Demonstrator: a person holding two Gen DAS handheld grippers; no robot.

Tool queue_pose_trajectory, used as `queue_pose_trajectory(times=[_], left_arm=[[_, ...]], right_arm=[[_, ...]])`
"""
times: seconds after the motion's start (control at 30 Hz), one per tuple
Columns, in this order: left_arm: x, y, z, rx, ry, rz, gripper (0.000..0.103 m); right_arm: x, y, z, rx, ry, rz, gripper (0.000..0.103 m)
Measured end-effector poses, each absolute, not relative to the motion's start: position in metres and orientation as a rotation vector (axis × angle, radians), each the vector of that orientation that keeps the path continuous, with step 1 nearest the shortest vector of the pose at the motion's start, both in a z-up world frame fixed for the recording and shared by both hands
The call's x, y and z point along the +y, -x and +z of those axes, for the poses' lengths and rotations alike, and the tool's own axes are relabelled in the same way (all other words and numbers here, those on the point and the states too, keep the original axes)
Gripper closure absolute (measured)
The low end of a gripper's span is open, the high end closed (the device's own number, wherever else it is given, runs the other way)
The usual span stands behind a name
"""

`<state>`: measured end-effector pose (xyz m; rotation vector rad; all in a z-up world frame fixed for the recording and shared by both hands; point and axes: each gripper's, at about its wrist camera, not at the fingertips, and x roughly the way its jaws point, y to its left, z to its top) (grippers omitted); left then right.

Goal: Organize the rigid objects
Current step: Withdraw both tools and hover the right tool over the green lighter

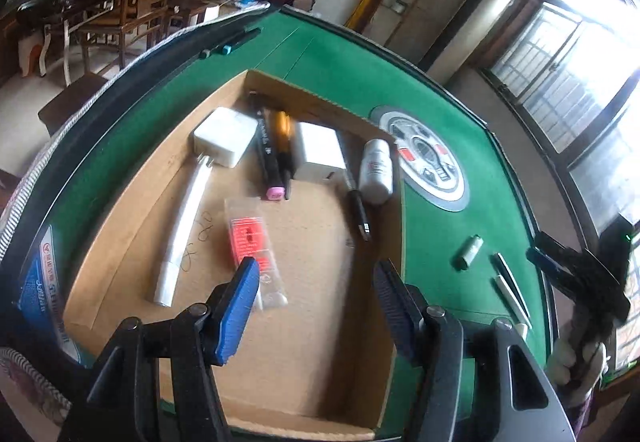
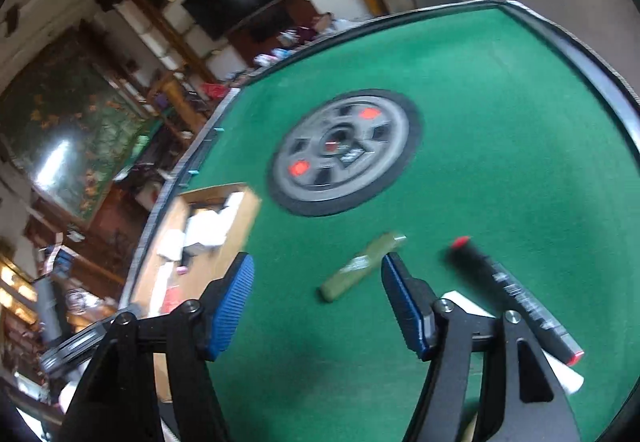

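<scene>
A: Left gripper jaws?

B: Parted, nothing between them, over the cardboard box. Under them lies a red-labelled packet; farther in, 2 white chargers, a pink-capped marker and a white bottle.

A: Right gripper?

B: Spread and empty above the green felt table. A green tube lies just beyond its fingertips, with a red-tipped black marker to the right. Only this view shows the marker's red ends; the box is blurred here.
</scene>
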<state>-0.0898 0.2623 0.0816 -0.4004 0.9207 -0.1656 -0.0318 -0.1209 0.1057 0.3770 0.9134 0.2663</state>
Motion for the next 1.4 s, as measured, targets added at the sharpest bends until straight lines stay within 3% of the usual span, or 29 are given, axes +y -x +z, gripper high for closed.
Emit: queue_pose_trajectory(times=[0.3, 0.5, 0.6, 0.67, 0.73, 0.97, 1.13, 1.23, 1.3, 1.37, 1.4], left_arm=[[0.204, 0.131, 0.105, 0.827, 0.28, -0.27, 0.038], [0.2, 0.137, 0.107, 0.757, 0.099, -0.054, 0.035], [0.208, 0.139, 0.109, 0.718, 0.047, 0.047, 0.03], [0.215, 0.139, 0.11, 0.708, 0.046, 0.087, 0.026], [0.225, 0.137, 0.11, 0.704, 0.053, 0.117, 0.025], [0.237, 0.135, 0.105, 0.717, 0.054, 0.164, 0.025], [0.232, 0.136, 0.104, 0.73, 0.057, 0.14, 0.025], [0.226, 0.142, 0.112, 0.705, 0.042, 0.124, 0.024], [0.22, 0.145, 0.119, 0.686, 0.036, 0.108, 0.024], [0.213, 0.149, 0.124, 0.667, 0.026, 0.1, 0.023], [0.21, 0.151, 0.127, 0.656, 0.022, 0.091, 0.023]], right_arm=[[-0.11, -0.019, 0.064, 1.054, -0.283, 0.178, 0.037], [-0.075, -0.029, 0.042, 1.098, -0.17, 0.116, 0.04], [-0.06, -0.029, 0.036, 1.099, -0.101, 0.095, 0.053], [-0.049, -0.028, 0.034, 1.093, -0.043, 0.091, 0.07], [-0.042, -0.023, 0.035, 1.093, -0.005, 0.108, 0.078], [-0.018, 0.024, 0.036, 1.107, 0.05, 0.198, 0.081], [-0.023, 0.04, 0.042, 1.121, -0.093, 0.318, 0.073], [-0.036, 0.05, 0.073, 0.973, -0.095, 0.297, 0.07], [-0.048, 0.061, 0.102, 0.831, -0.067, 0.258, 0.052], [-0.064, 0.078, 0.131, 0.643, -0.041, 0.179, 0.014], [-0.072, 0.085, 0.142, 0.551, -0.037, 0.134, 0.008]])
